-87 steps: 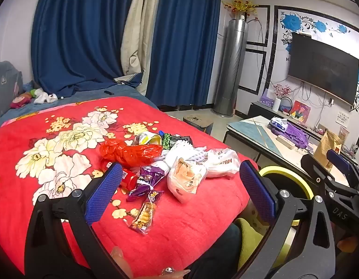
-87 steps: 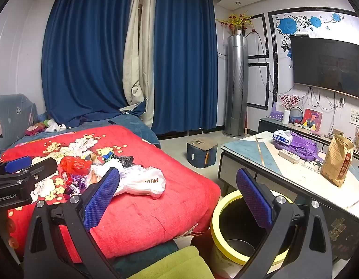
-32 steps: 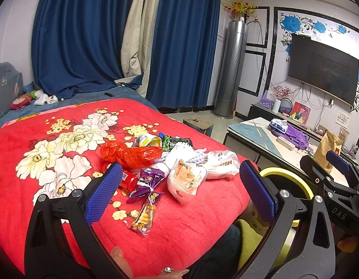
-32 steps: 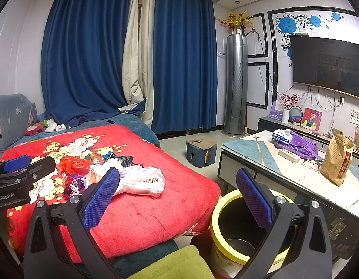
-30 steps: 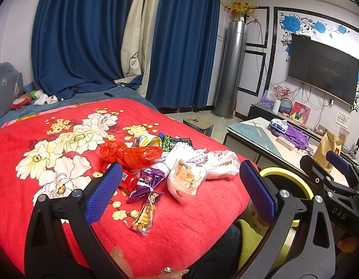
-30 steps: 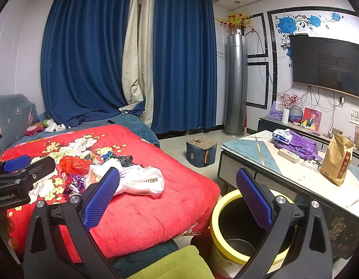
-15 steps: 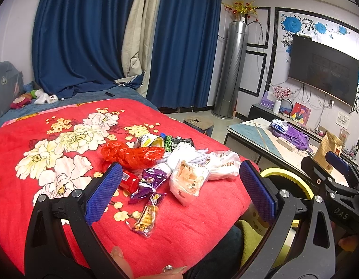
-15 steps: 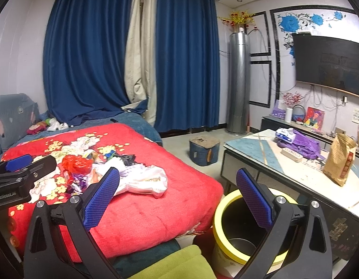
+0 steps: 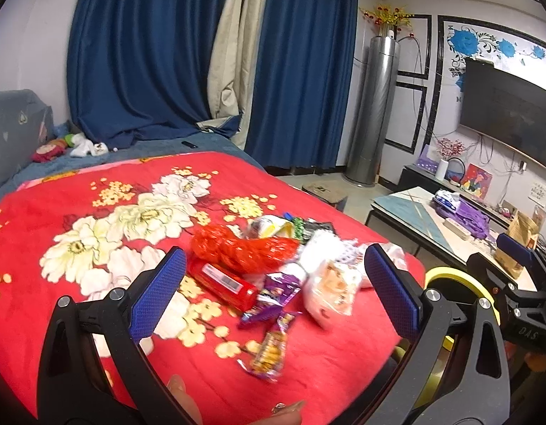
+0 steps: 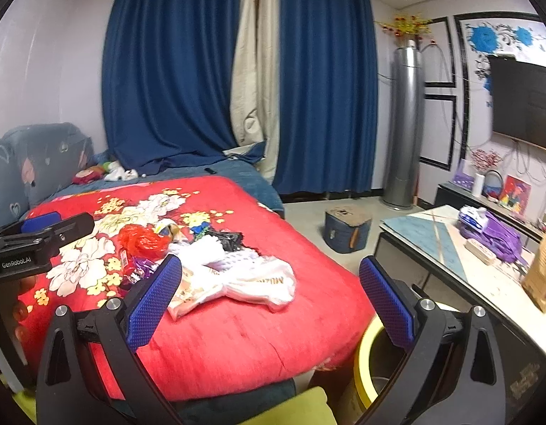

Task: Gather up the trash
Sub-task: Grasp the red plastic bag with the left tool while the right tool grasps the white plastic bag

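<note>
Yellow-rimmed bin seen beside bed, contents hidden; wrapper pile blurred. Left claw and right claw held wide, empty.

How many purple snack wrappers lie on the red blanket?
1 that I can tell: the purple wrapper beside the red tube, below the red bag. The pile may hide others.

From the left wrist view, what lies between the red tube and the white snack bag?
A purple wrapper lies between the red tube and the white snack bag, on the red blanket.
</note>
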Demonstrator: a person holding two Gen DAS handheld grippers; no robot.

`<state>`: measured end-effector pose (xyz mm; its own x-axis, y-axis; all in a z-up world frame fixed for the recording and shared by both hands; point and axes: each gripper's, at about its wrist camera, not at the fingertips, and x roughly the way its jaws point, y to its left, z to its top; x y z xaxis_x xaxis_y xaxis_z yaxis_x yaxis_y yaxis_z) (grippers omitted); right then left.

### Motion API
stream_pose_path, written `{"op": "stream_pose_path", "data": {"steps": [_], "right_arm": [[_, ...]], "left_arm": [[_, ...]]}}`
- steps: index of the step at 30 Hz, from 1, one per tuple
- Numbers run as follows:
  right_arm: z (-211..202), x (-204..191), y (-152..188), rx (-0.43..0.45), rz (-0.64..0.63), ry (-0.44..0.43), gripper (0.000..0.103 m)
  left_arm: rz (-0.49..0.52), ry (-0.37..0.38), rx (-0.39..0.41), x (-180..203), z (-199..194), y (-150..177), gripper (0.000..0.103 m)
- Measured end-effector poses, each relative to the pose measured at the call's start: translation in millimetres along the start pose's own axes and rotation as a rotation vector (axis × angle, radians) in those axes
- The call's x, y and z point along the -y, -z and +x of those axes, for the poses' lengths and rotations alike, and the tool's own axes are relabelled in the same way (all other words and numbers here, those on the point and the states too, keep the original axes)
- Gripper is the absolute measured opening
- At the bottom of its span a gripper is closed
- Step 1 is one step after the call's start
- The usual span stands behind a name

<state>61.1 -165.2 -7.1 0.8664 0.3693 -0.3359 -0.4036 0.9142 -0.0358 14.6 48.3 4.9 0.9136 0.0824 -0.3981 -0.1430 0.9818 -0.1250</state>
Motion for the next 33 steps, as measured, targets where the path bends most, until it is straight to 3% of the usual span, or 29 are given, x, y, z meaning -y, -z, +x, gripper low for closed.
{"op": "stream_pose_path", "data": {"steps": [7, 14, 21, 28, 30, 33], "right_arm": [[31, 4, -8, -0.033, -0.030, -0.064, 0.097], [74, 24, -5, -0.117, 0.005, -0.052, 0.095], [121, 49, 10, -0.271, 0.088, -0.084, 0.065], [147, 48, 21, -0.339, 0.081, -0.161, 0.044], [152, 46, 23, -0.355, 0.077, -0.180, 0.030], [155, 45, 28, -0.372, 0.074, -0.190, 0.021]], "left_arm": [[-0.036, -0.032, 0.000, -28, 16, -9, 0.093], [-0.087, 0.023, -0.085, -50, 52, -16, 0.093], [-0.095, 0.027, -0.182, -64, 93, -17, 0.093], [-0.198, 0.021, -0.263, -96, 128, -18, 0.092], [-0.223, 0.031, -0.283, -102, 136, -17, 0.092], [-0.235, 0.041, -0.303, -107, 144, -14, 0.087]]}}
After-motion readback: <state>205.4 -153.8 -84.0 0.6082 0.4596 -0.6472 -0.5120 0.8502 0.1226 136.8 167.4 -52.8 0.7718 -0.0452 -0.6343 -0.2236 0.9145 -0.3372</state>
